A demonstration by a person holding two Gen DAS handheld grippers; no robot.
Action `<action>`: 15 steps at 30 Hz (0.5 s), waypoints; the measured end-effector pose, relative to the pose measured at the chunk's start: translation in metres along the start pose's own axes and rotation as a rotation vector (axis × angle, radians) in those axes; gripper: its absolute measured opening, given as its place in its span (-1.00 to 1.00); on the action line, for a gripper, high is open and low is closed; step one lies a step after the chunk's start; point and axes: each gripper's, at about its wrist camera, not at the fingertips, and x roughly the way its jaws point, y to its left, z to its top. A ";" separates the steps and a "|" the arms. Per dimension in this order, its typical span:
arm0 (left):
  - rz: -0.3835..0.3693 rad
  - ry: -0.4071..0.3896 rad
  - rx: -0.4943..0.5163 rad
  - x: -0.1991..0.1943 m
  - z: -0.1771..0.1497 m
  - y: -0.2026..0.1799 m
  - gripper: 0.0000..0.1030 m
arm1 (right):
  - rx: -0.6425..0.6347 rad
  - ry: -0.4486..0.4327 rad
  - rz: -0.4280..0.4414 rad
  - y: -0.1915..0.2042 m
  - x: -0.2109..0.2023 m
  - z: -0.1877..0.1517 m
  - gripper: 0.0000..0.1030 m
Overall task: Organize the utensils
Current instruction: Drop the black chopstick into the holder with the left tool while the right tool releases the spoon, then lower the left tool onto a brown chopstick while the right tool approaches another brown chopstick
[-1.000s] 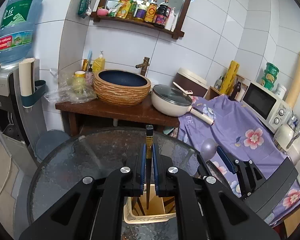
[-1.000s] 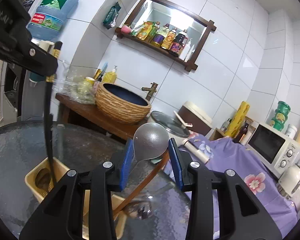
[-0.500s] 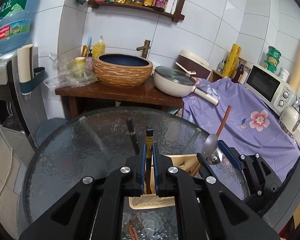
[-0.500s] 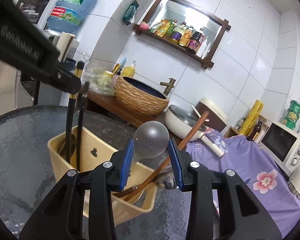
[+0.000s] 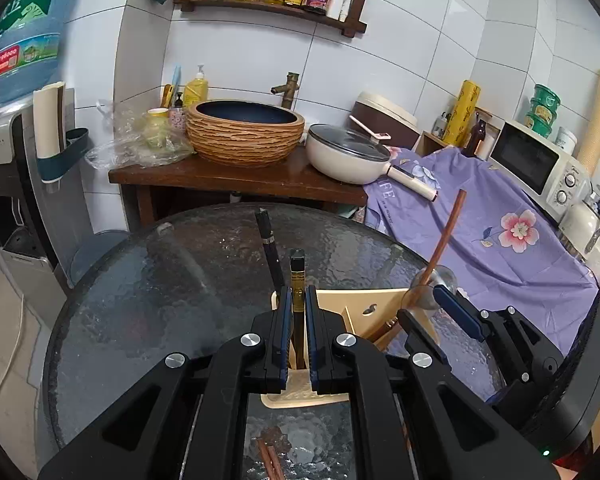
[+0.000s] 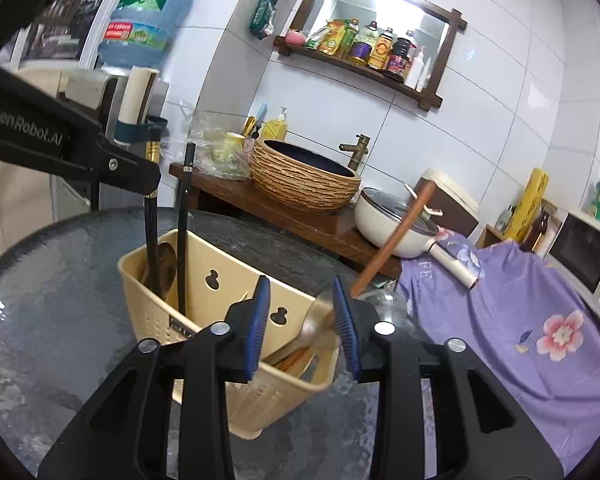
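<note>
On round dark glass table (image 5: 148, 304), beige plastic utensil basket (image 6: 204, 312): left gripper (image 5: 296, 320) clamped on black chopstick (image 5: 298, 280), right gripper (image 6: 304, 320) half-apart around steel spoon (image 6: 316, 320) at 3 o'clock; lower straight, then release.

Bright, even light fills both fisheye views; glare whitens the mirror (image 6: 374, 16) above the shelf, tiles bow at the black-vignetted edges, focus stays sharp.
</note>
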 end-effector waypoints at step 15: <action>0.022 -0.016 0.112 -0.043 -0.085 -0.011 0.16 | 0.218 0.234 0.149 -0.014 -0.043 -0.071 -0.10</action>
